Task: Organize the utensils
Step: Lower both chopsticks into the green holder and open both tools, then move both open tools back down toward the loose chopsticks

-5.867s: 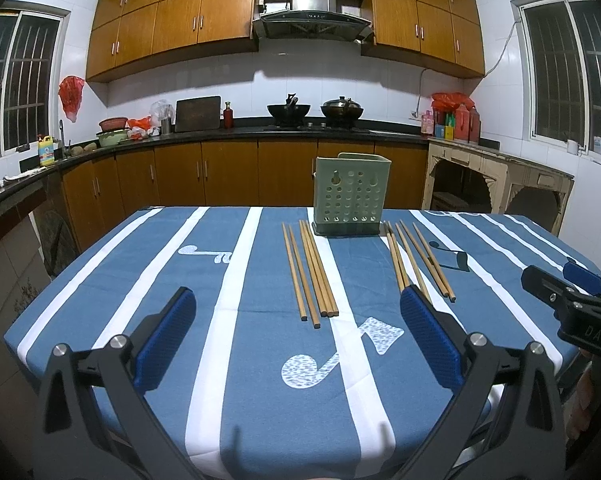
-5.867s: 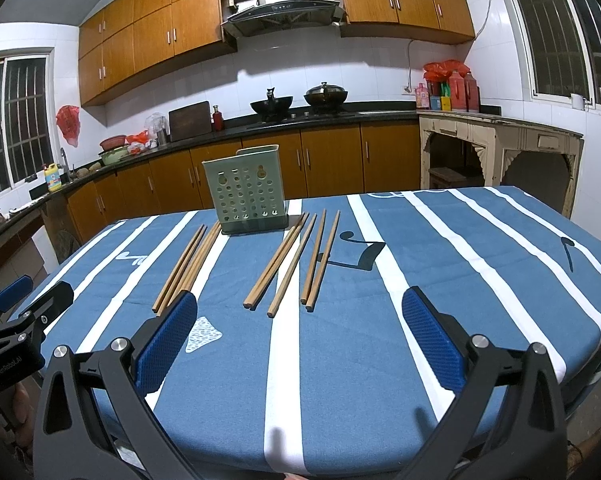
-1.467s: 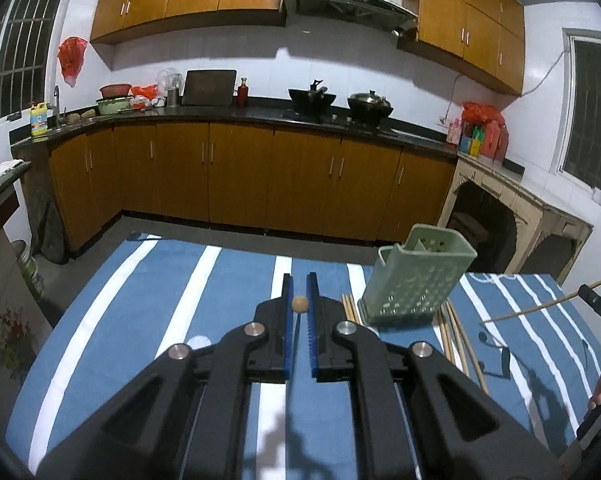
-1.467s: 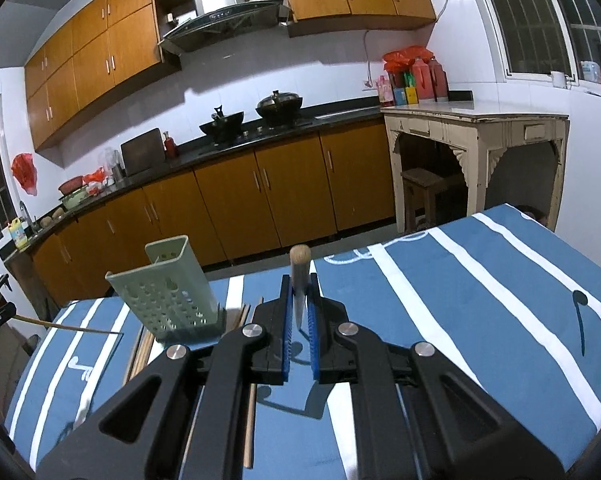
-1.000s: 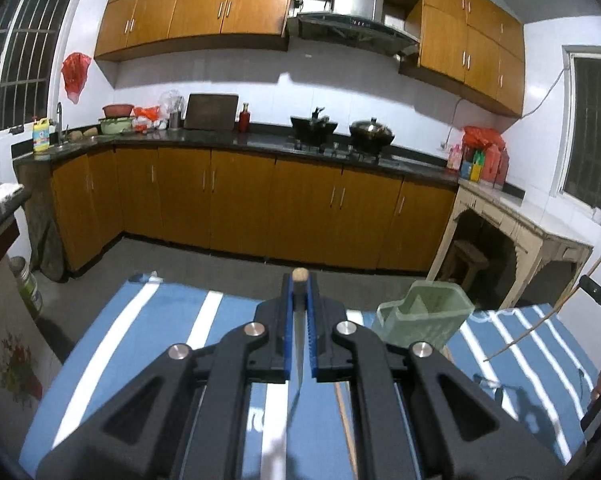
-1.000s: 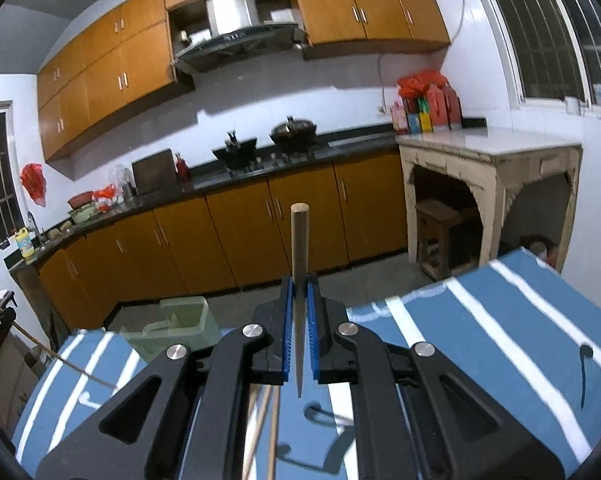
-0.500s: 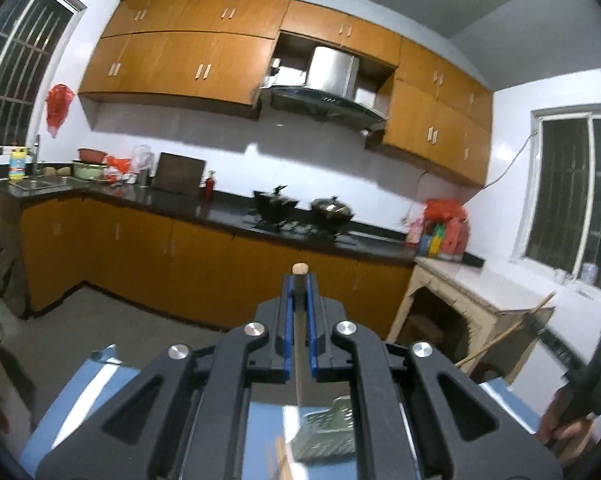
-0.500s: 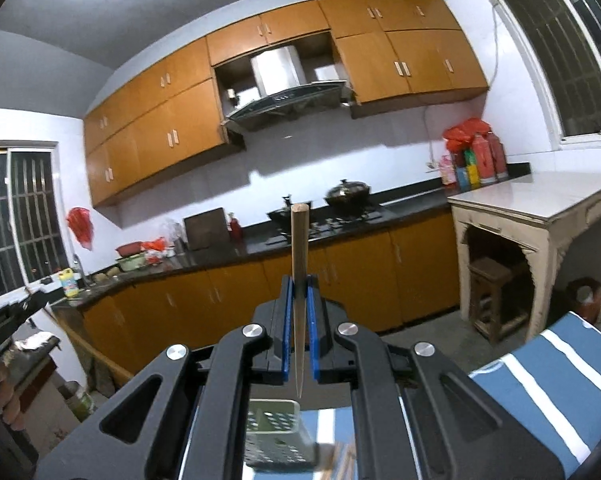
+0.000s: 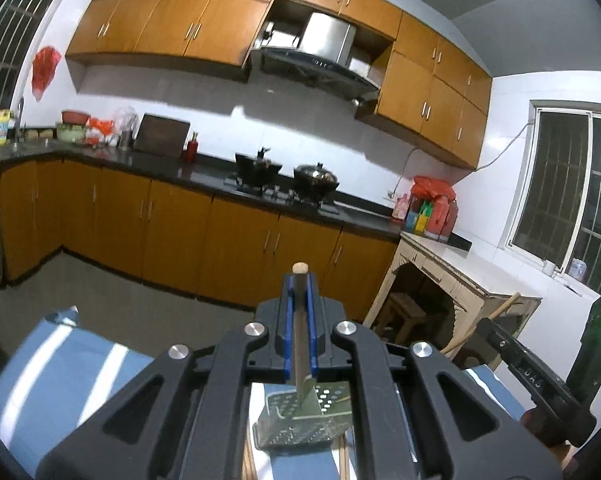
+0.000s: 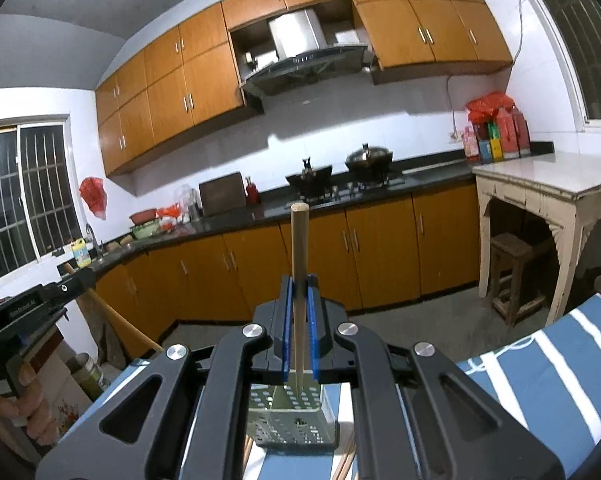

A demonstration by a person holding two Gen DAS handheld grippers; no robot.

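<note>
Insertion step: left gripper (image 9: 299,344) and right gripper (image 10: 299,332), each clamped on an upright chopstick (image 10: 299,264), poised above the holder (image 10: 292,424); next, lower and release.

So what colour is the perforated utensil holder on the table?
Pale green utensil holder, clearest in the right wrist view.

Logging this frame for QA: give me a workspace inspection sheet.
Surface: blue striped tablecloth, mostly hidden by the tongs.
Job's things: green perforated holder standing on the cloth; more chopsticks lying beside its base.
Clutter: nothing seen on the table.
Grippers: left tongs shut on a chopstick, tip down over the holder; right tongs shut on another chopstick, also above it.
Cables: one wall cord by the window.
Surroundings: kitchen counter with woks, bottles, white side table.
</note>
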